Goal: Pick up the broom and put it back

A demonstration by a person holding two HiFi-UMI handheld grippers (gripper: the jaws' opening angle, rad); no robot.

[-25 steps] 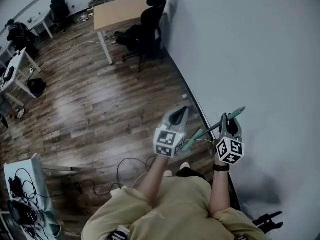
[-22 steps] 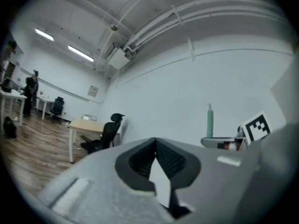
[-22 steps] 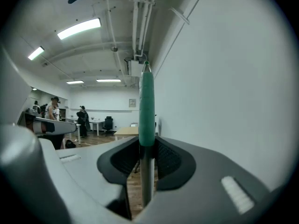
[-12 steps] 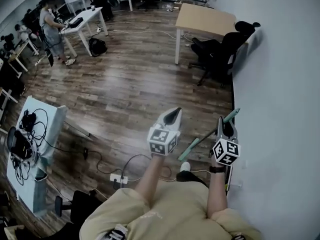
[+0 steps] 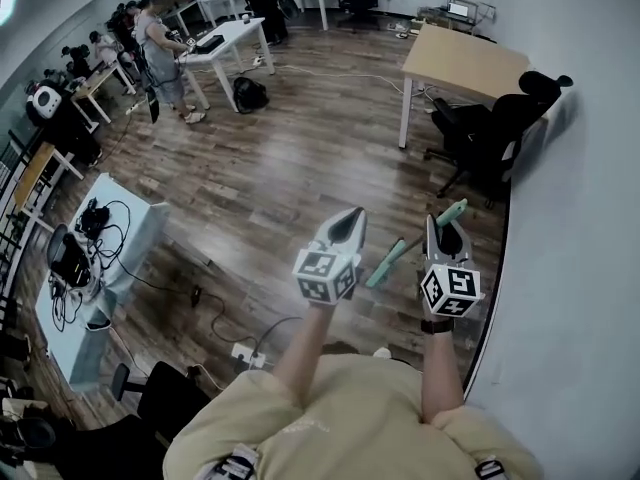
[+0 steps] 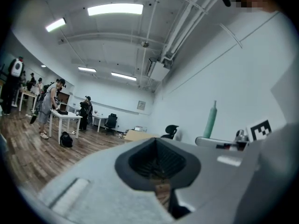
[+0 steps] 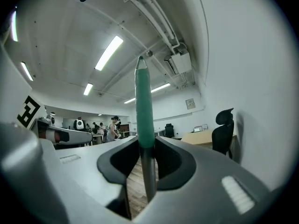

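Observation:
The broom shows only as a green handle [image 5: 412, 248] with a dark shaft, slanting between my two grippers in the head view; its brush end is not in sight. My right gripper [image 5: 446, 230] is shut on the handle, which stands upright between the pads in the right gripper view [image 7: 143, 107]. My left gripper [image 5: 347, 224] is held level beside it, shut and with nothing in it. In the left gripper view the broom handle's tip [image 6: 210, 119] rises above the right gripper [image 6: 219, 143].
A white wall [image 5: 585, 218] runs close along the right. Ahead stand a wooden desk [image 5: 468, 60] and a black office chair [image 5: 492, 133]. A pale table with cables [image 5: 112, 268] is at the left, a power strip [image 5: 246, 354] lies on the floor, and people stand at white desks [image 5: 215, 43] far off.
Both grippers and the view have swung away from the wall toward the open room. The desk and chair shifted to the right. The broom handle stays in the right gripper.

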